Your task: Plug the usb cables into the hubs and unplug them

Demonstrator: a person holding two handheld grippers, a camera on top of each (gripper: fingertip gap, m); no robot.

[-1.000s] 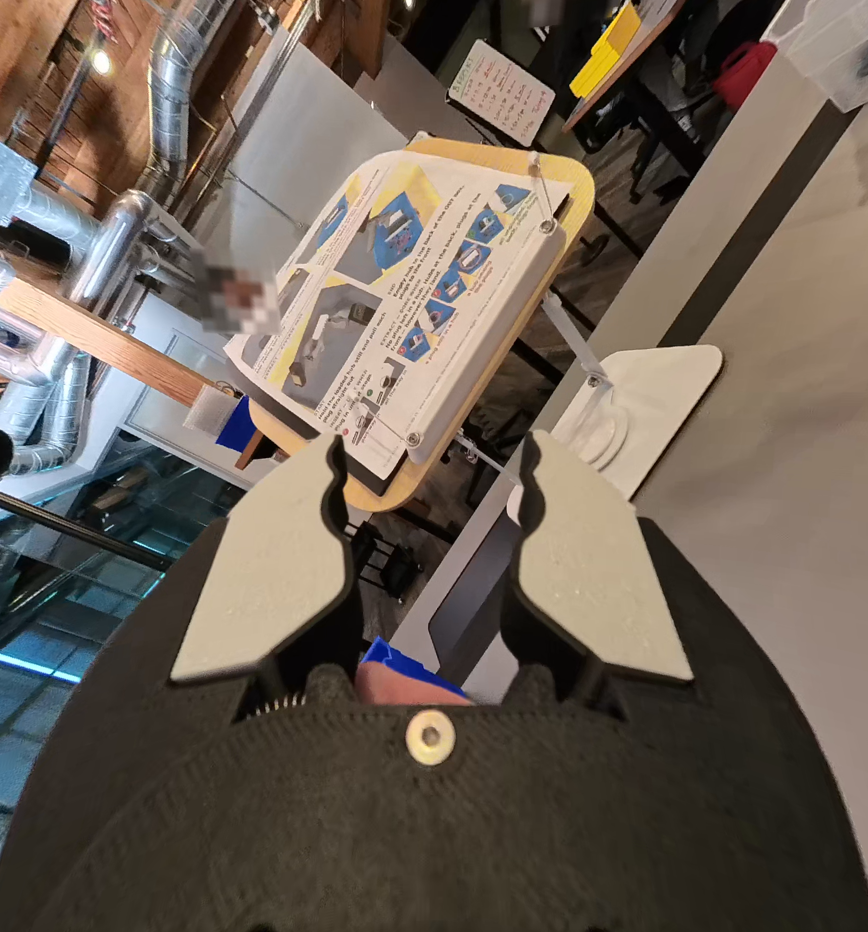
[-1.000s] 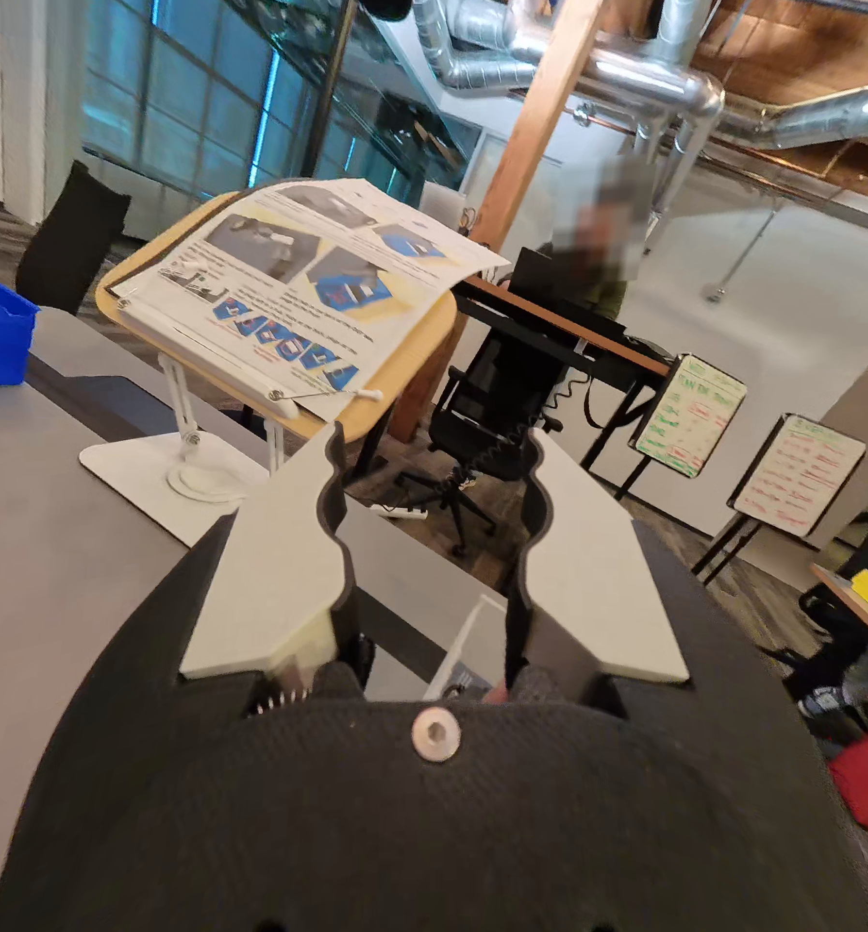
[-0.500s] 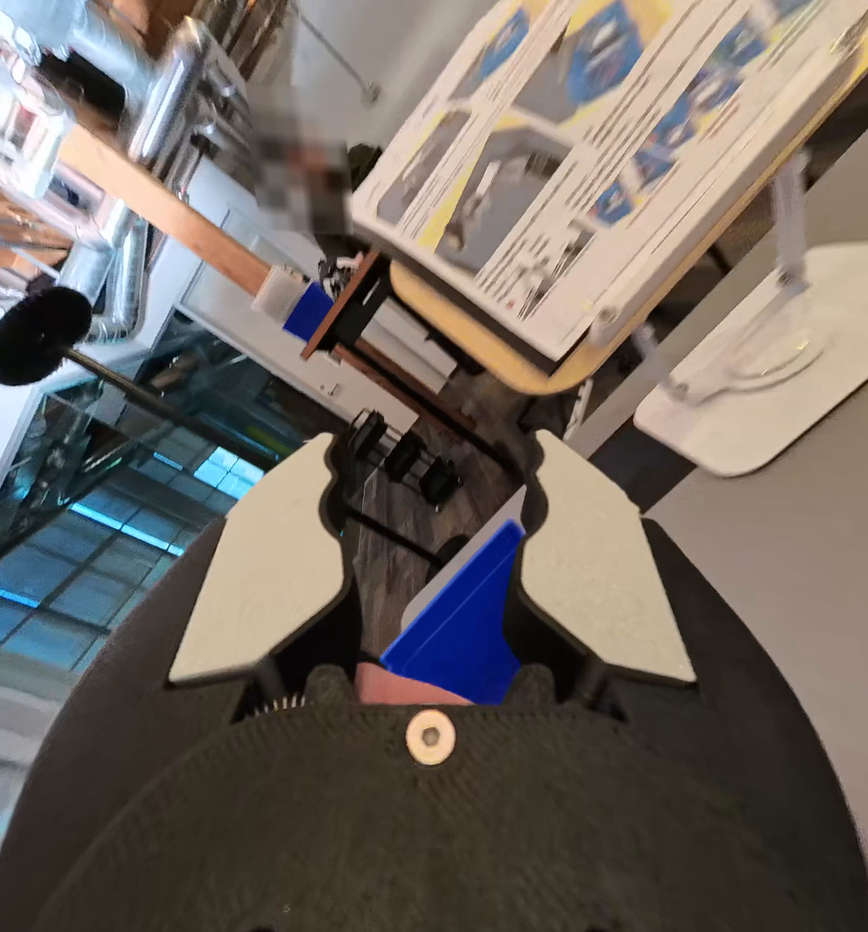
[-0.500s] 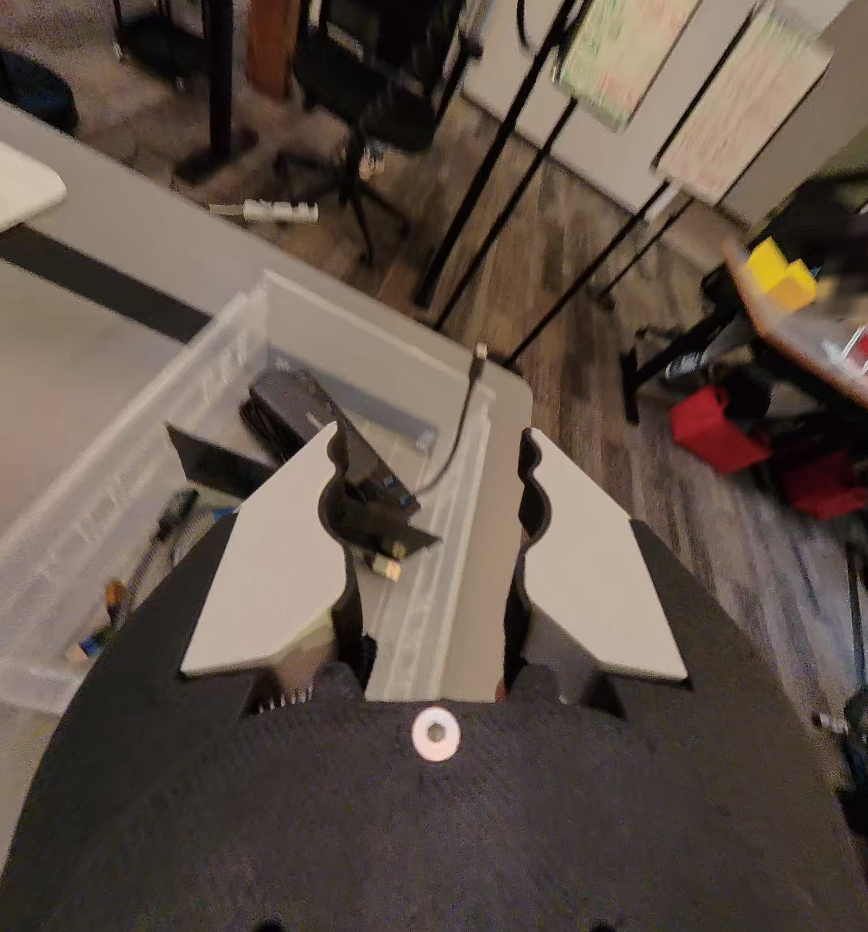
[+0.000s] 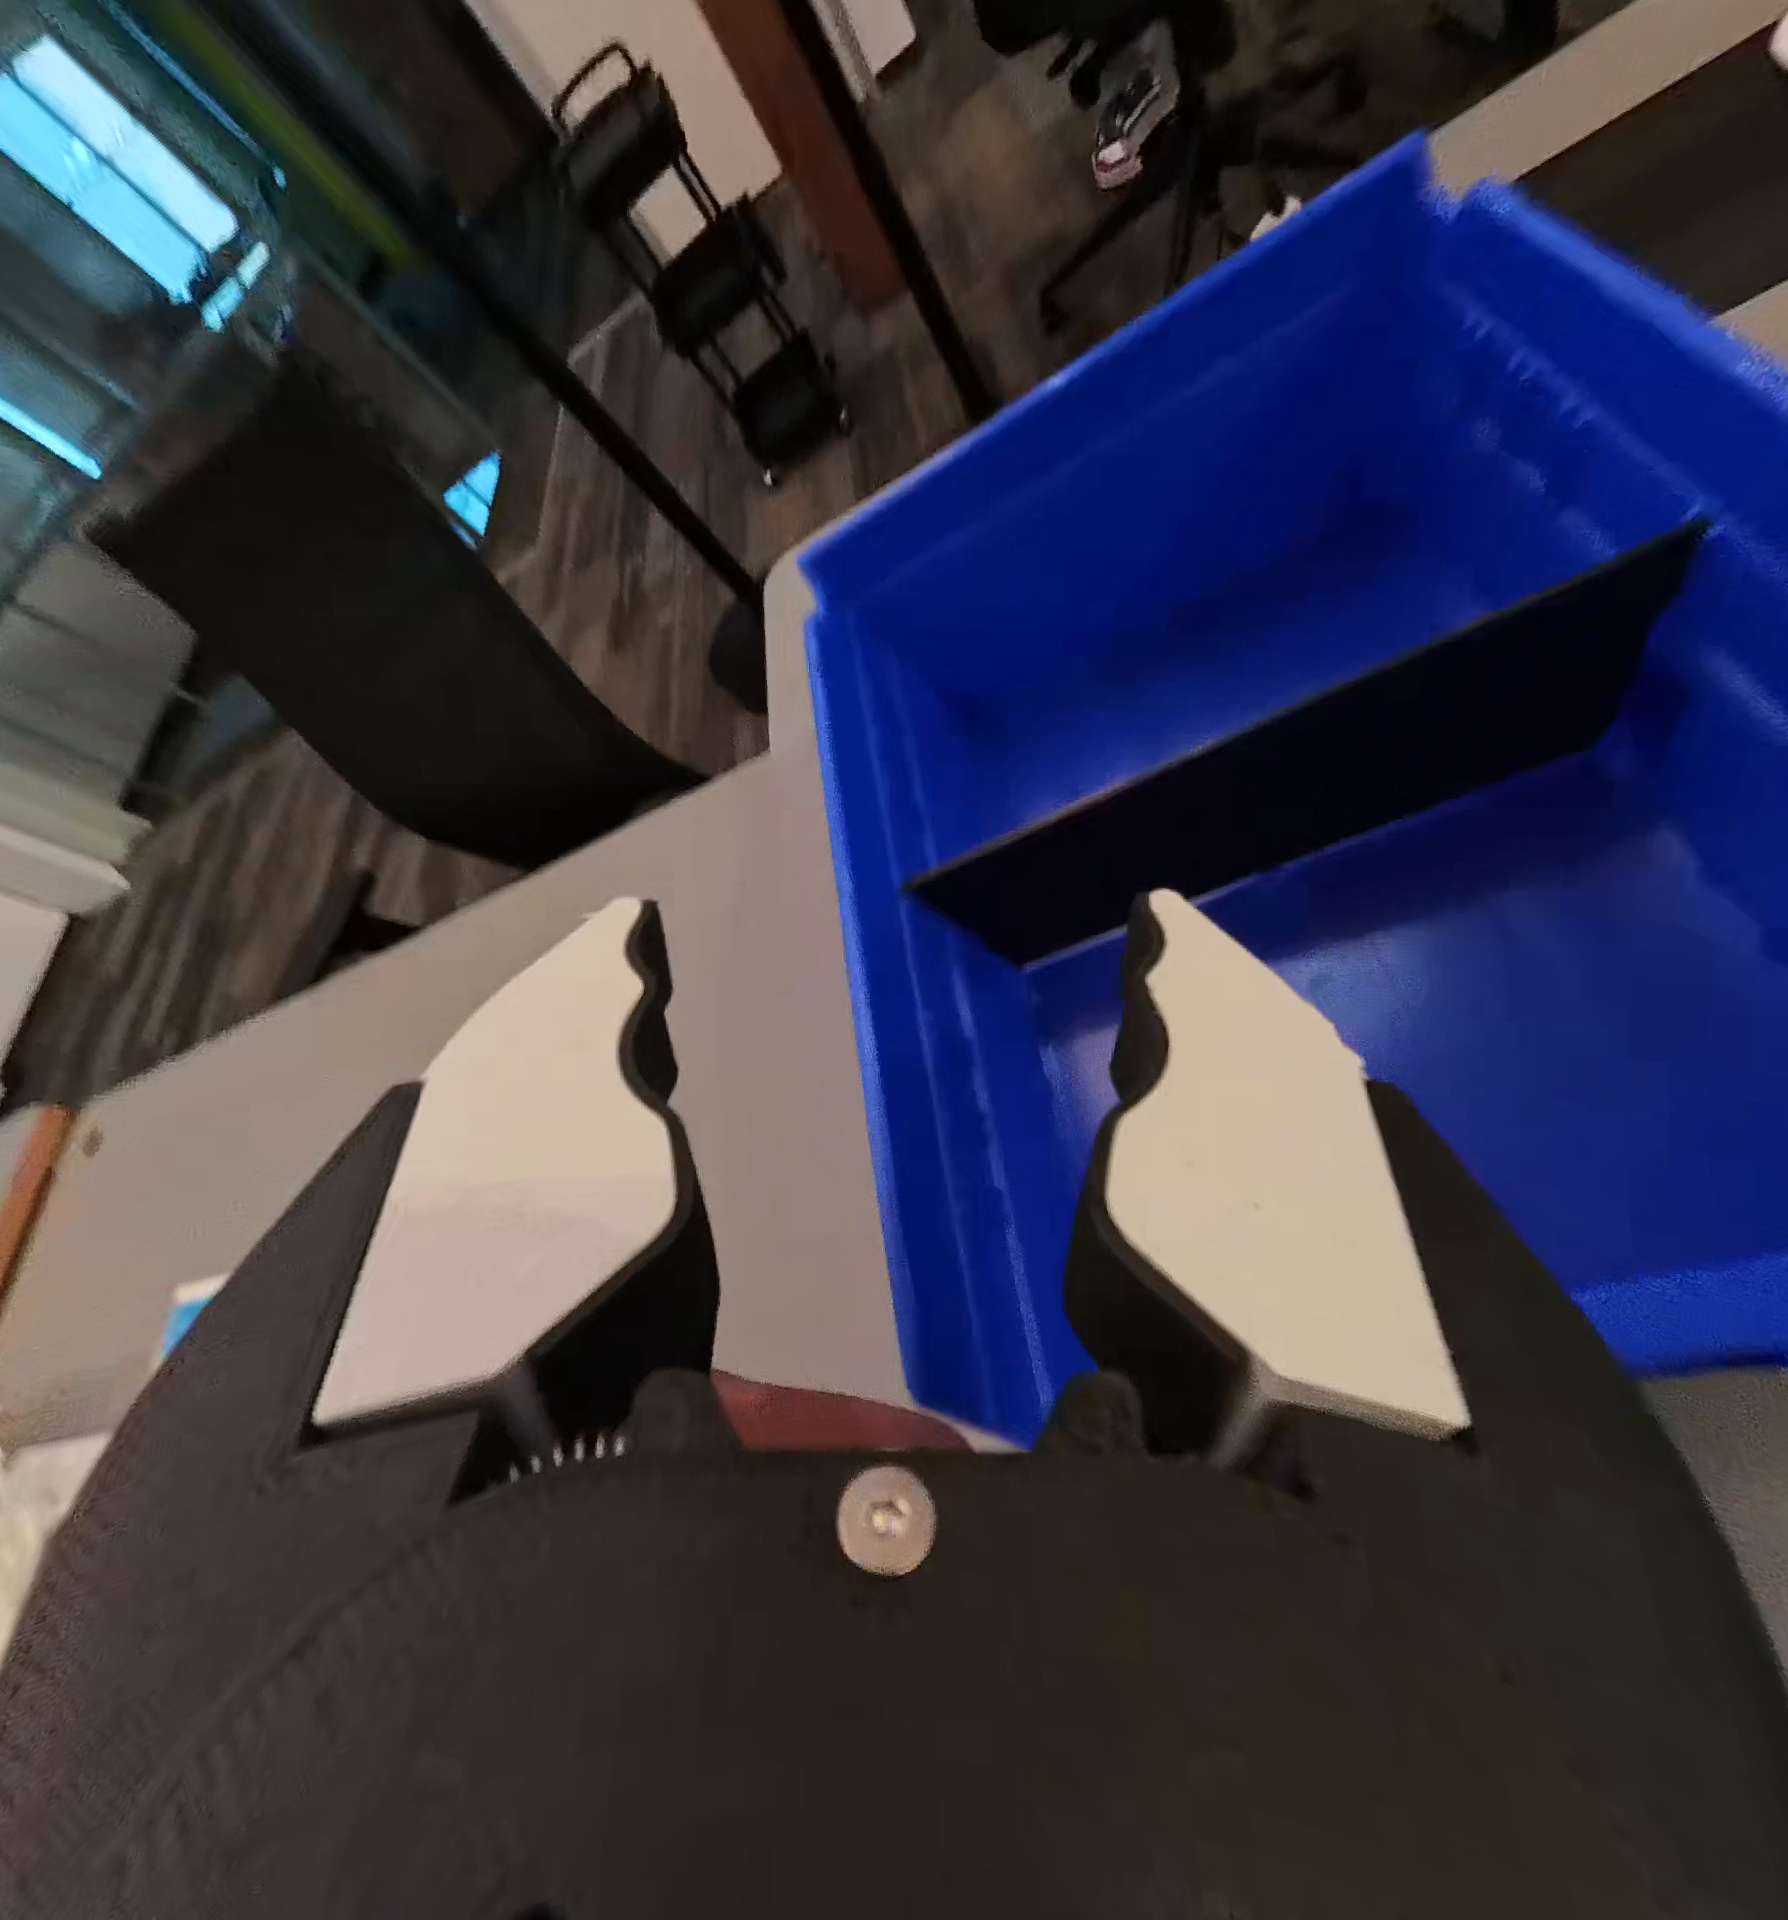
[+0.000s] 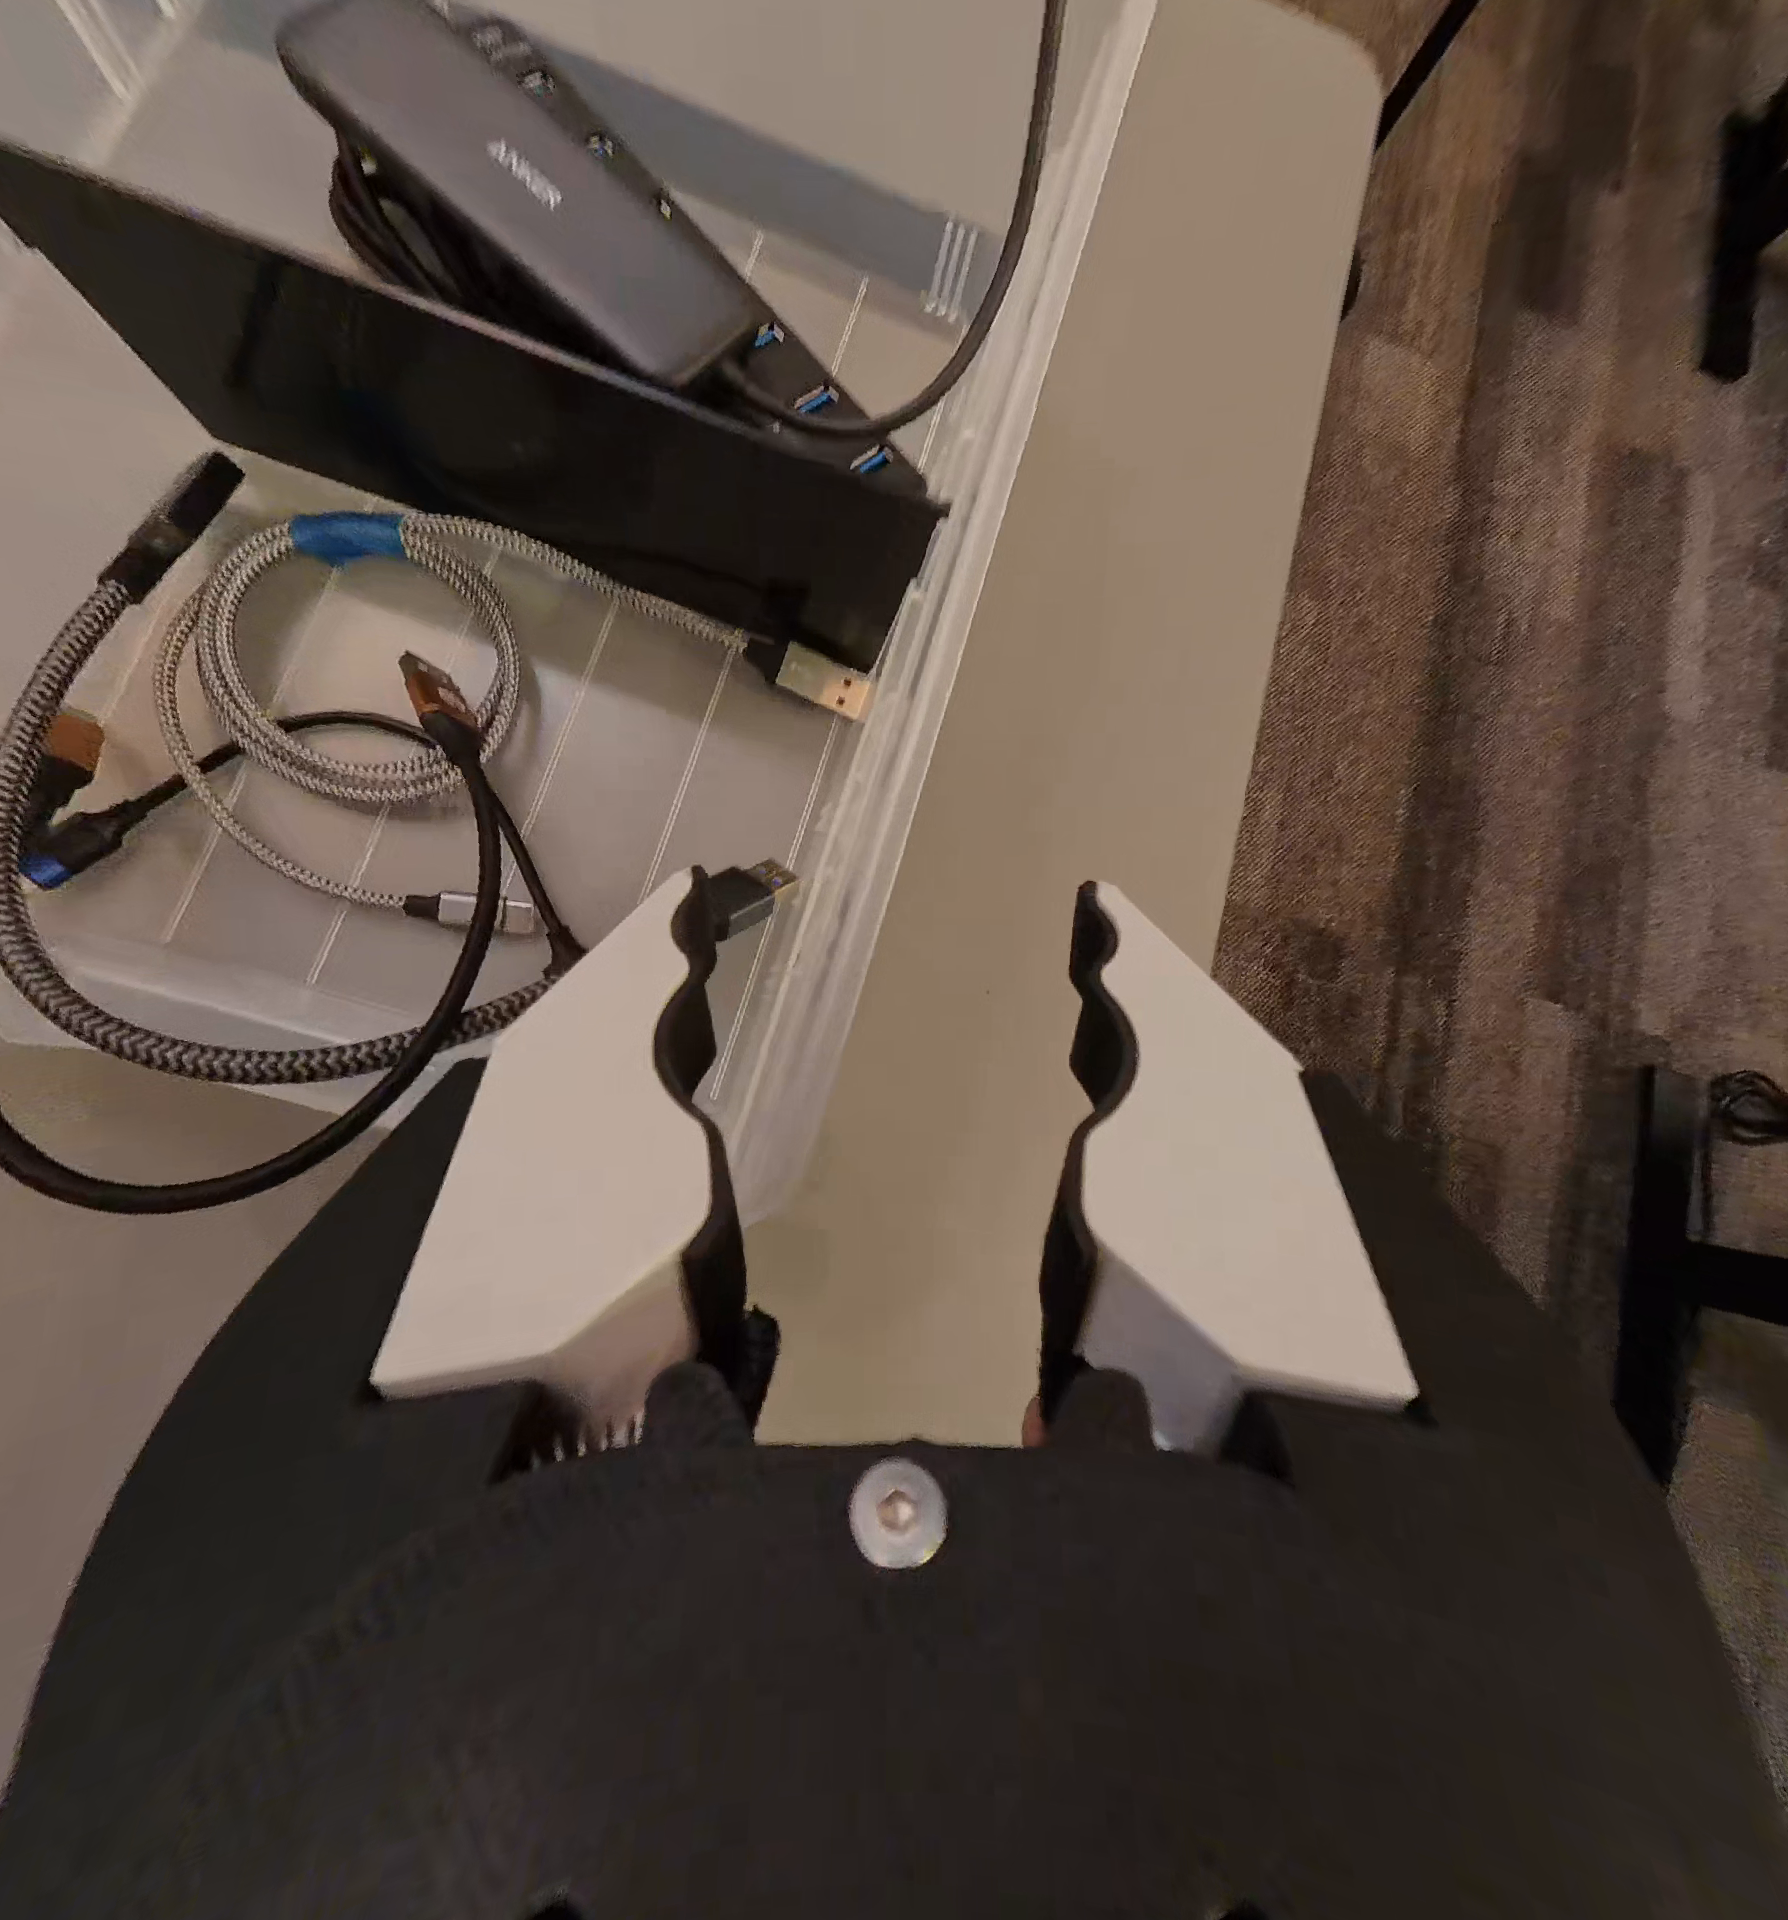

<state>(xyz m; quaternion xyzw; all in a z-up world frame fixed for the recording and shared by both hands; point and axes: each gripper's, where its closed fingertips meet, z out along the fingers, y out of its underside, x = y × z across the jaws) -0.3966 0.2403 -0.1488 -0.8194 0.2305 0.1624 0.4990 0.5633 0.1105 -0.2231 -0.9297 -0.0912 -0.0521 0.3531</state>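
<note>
Braided USB cables [image 6: 246, 717] lie tangled in the near compartment of a clear plastic bin [image 6: 869, 790] on the grey table [image 6: 1077, 727], the dark grey hub [image 6: 516, 197] behind a black divider [image 6: 516, 436]. Right claw [image 6: 885, 904] and left claw [image 5: 895, 920], the latter over an empty blue bin [image 5: 973, 1143], both gape, holding nothing. Pulling one plug could drag the whole knot along.

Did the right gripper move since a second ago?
Yes. The right gripper tipped downward, from facing the document stand and room to looking over the clear bin of cables on the table.
</note>
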